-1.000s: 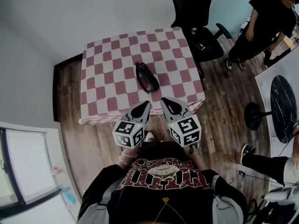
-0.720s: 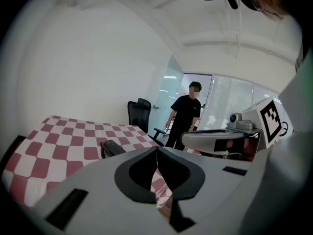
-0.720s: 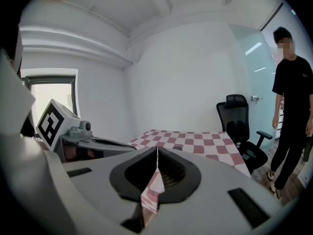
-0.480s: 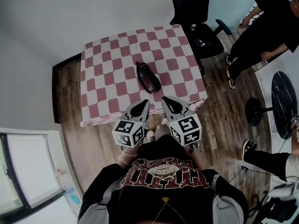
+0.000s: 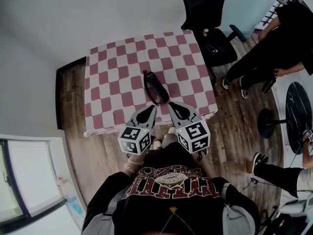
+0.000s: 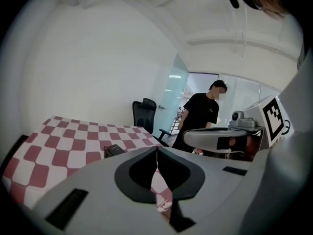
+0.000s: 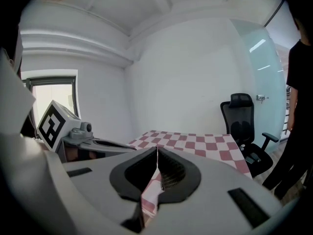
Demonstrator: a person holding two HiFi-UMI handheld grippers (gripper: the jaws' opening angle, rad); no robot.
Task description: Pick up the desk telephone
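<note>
Your black desk telephone (image 5: 156, 87) lies on the table with the pink-and-white checked cloth (image 5: 110, 77), about midway across and toward the near edge. Your left gripper (image 5: 154, 108) and right gripper (image 5: 171, 105) sit side by side over that edge (the telephone's near end lies close ahead, between their tips). The black swivel office chair (image 5: 205, 18) stands beyond the table's far right corner, with a person in black (image 5: 274, 48) to its right.

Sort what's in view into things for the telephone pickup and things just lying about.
For the job: desk telephone, left gripper, right gripper (both shut, empty), checkered table beneath it.
Just around: office chair, bystander, round dark tabletop.
</note>
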